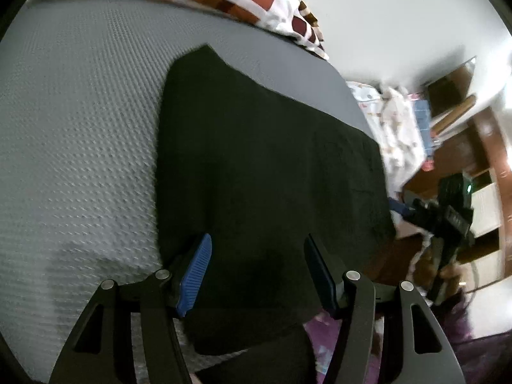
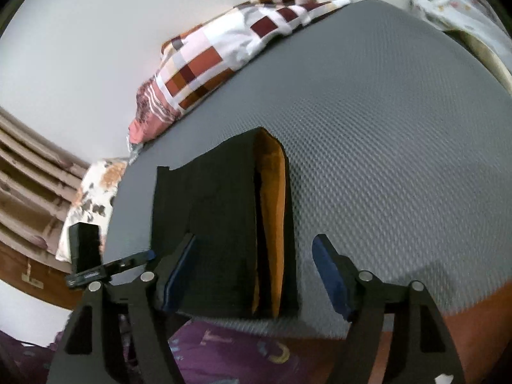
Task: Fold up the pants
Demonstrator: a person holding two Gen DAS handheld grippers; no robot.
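Left gripper (image 1: 256,249): jaws spread wide, nothing between pads. Right gripper (image 2: 254,252): jaws likewise spread, nothing gripped.

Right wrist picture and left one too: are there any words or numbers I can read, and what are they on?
None can be read.
The black gadget by the grey textured mattress has a pale strip, too blurred to read.
The folded black pants show no label.
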